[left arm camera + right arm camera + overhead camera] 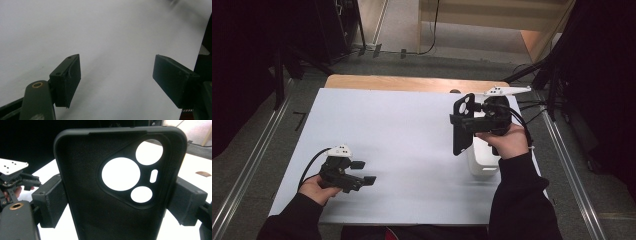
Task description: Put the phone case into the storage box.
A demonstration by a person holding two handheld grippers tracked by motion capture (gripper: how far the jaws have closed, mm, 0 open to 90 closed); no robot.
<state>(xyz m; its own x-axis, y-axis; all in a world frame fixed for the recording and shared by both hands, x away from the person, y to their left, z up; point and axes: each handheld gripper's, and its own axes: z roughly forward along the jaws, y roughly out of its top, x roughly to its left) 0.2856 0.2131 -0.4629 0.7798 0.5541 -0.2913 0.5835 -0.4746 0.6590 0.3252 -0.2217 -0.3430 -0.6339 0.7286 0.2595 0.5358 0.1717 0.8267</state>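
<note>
At the right of the high view, the right gripper (469, 121) is holding a black phone case (462, 125) upright above the white tabletop (402, 135), its fingers (51, 201) pressing on the case's two long edges. In the right gripper view the case (105, 202) is showing its inner side, with round camera cutouts at the upper right of the frame. Directly below the raised hand, a white box-like object (482, 161) is standing on the tabletop near its right edge. At the lower left of the high view, the left gripper (362, 172) is hovering low over the bare tabletop, its fingers (66, 80) standing well apart and gripping nothing.
</note>
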